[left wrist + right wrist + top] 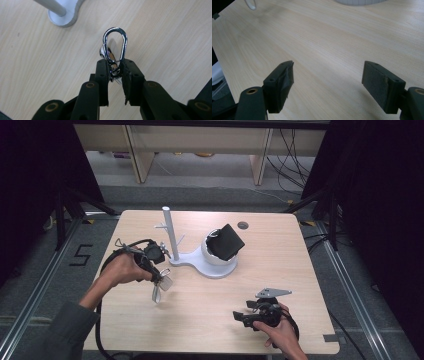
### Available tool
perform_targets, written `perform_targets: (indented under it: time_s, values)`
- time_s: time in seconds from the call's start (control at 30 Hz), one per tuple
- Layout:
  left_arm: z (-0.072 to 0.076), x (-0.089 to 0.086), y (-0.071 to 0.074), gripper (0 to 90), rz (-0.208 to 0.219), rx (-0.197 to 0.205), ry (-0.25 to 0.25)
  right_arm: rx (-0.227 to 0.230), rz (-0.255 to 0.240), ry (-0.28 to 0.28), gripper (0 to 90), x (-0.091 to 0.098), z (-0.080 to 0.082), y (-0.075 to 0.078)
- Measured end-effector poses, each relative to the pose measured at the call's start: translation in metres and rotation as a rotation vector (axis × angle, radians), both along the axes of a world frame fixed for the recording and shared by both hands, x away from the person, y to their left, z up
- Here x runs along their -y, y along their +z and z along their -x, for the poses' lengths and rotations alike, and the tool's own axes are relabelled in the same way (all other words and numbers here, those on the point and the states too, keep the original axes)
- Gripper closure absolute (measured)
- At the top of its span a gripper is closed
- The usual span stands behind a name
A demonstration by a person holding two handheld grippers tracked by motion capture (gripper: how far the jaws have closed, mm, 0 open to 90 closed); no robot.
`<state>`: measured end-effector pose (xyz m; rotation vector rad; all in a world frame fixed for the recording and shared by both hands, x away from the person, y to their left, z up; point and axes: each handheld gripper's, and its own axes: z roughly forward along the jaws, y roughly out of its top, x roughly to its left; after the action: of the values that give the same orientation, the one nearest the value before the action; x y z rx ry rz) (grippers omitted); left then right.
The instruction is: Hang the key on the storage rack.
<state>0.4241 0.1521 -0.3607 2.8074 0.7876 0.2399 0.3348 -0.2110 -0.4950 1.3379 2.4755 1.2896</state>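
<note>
Wood table (280, 270), floor beside it taped "5" (80, 255). Left gripper (116, 71) pinches a metal clip (115, 45) w/ no readable branding, near the white stand (192, 255). Right gripper (327, 80) gapes wide, nothing in it.

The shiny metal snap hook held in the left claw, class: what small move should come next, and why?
Probably carry the shiny metal snap hook up toward a side peg of the white post stand. The left claw is shut on the hook's lower end, so its loop sticks out free past the jaws, clear of the pale wooden table. The stand sits just beyond it.
</note>
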Motion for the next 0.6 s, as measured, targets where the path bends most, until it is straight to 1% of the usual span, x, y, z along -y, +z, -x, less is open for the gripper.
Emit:
perform_targets:
  time_s: [0.03,0.07,0.1,0.13,0.17,0.27,0.3,0.33,0.37,0.4,0.43,0.5,0.53,0.6]
  values:
    - [-0.002,-0.003,0.004,74.9,-0.001,0.007,0.010,0.002,0.006,-0.001,26.2,0.000,0.000,0.000]
    - [-0.004,-0.005,0.007,74.9,-0.003,0.006,0.015,-0.008,0.003,-0.004,26.3,0.000,0.000,0.000]
    - [-0.006,-0.007,0.012,74.9,-0.006,0.015,0.025,-0.010,0.001,-0.003,26.2,0.000,0.000,0.000]
    - [-0.007,-0.010,0.016,74.9,-0.002,0.014,0.031,-0.010,0.001,-0.002,26.2,0.000,0.000,0.000]
    - [-0.009,-0.012,0.019,74.9,-0.003,0.024,0.045,-0.005,0.003,-0.006,26.3,-0.001,0.000,0.000]
    - [-0.014,-0.018,0.029,74.9,-0.009,0.030,0.062,-0.013,0.001,-0.006,26.2,-0.001,0.000,-0.001]
    - [-0.015,-0.020,0.032,74.9,-0.010,0.027,0.070,-0.003,0.006,-0.003,26.2,0.000,0.000,-0.001]
    - [-0.017,-0.022,0.035,74.9,-0.009,0.037,0.078,-0.003,0.001,-0.001,26.2,0.000,0.000,-0.001]
    - [-0.018,-0.023,0.037,74.9,0.015,0.048,0.104,-0.003,0.003,-0.001,26.2,0.000,0.000,0.000]
    - [-0.020,-0.025,0.041,74.9,0.008,0.046,0.099,-0.002,0.004,-0.001,26.2,0.000,0.000,0.000]
    - [-0.022,-0.026,0.044,74.9,0.013,0.055,0.110,-0.001,0.004,0.000,26.2,0.000,0.000,0.000]
    - [-0.025,-0.028,0.050,74.9,0.012,0.053,0.122,-0.001,0.005,-0.001,26.2,0.000,0.000,0.000]
    - [-0.027,-0.029,0.052,74.9,0.010,0.060,0.125,-0.002,0.000,0.000,26.2,0.000,0.000,0.000]
    - [-0.030,-0.031,0.059,74.9,0.019,0.067,0.146,-0.002,0.006,-0.002,26.2,0.000,0.000,0.000]
